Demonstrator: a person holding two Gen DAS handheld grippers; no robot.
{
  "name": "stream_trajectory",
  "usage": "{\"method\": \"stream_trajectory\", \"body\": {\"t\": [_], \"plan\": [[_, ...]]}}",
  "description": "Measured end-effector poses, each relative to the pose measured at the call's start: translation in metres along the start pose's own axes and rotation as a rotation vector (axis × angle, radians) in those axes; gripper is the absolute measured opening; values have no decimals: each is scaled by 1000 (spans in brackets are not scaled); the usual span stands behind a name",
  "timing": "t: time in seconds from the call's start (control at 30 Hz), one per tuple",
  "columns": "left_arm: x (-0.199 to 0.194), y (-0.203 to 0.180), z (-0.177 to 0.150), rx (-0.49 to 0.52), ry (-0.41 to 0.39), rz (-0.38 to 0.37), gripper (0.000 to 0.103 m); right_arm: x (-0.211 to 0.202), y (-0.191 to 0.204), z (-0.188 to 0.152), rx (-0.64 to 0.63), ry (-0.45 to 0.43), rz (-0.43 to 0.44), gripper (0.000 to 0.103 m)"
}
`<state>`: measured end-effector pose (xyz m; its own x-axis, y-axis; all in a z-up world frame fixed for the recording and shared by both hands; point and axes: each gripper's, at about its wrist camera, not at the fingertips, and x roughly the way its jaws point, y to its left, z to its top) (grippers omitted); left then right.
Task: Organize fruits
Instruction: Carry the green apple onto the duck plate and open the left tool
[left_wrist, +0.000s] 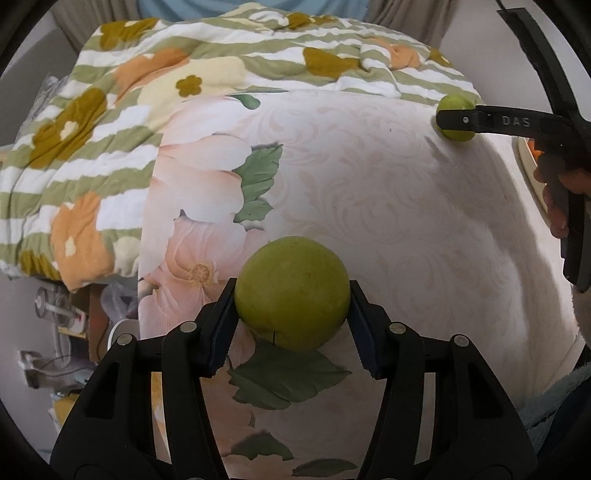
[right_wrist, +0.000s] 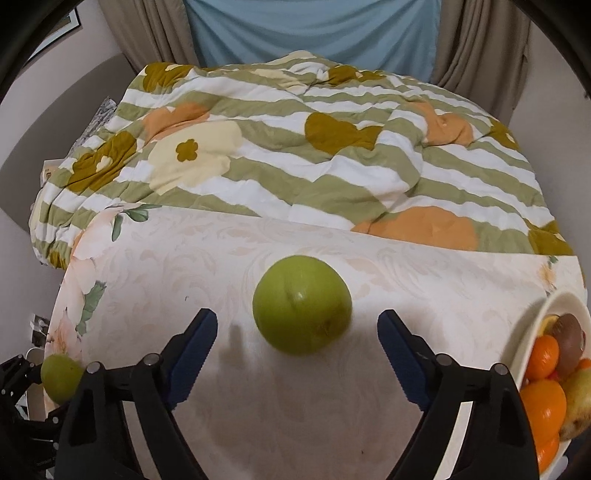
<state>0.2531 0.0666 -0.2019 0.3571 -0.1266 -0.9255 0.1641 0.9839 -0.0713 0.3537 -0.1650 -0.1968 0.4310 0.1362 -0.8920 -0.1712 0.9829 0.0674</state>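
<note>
Starting at your left: your left gripper (left_wrist: 291, 314) is closed on a green fruit (left_wrist: 292, 293), with both blue pads pressed against its sides. The fruit sits low, at or just above the floral sheet (left_wrist: 369, 192) of the bed; you cannot tell from this view whether it has left the surface. Judged from that, the grasp is made but the carry is not.

Moving to the centre: a second green fruit (right_wrist: 302, 304) lies on the pale part of the sheet, ahead of your right gripper (right_wrist: 297, 336). That gripper's jaws stand apart, one on each side of the fruit, and neither pad touches it. The fruit looks slightly blurred in the right wrist view. This grasp is not yet made; you need to bring the pads in around the fruit's widest part and close.

Further right: a white bowl (right_wrist: 546, 306) sits at the edge of the sheet, near the right gripper. It already holds several pieces: oranges (right_wrist: 543, 402), a brown fruit that looks like a kiwi (right_wrist: 570, 339), and a yellowish one at the far edge, partly cut off.

Assessment: the bowl appears to be the collection point, and most of the fruit is in it. Two green fruits remain outside, one gripped and one only framed. The striped quilt (right_wrist: 332, 166) behind shows no other loose fruit, though its folds could hide some.
</note>
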Motion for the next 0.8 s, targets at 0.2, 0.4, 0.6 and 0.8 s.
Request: {"method": "stream_trajectory", "body": {"t": [0.2,0.4,0.6,0.8], "plan": [[-2,3,-2,-29,-18,3,63,11,0,8,-21,23,-2,62],[-11,6,-3,-43,-43,9,62,10,3,9,-23,25,-7,50],[-27,8,1,-30,-83,11,63,-9,8,7,-16,-4,-3,50],[-51,4,12,21,-142,2,63,-38,12,4,14,-44,3,50]]}}
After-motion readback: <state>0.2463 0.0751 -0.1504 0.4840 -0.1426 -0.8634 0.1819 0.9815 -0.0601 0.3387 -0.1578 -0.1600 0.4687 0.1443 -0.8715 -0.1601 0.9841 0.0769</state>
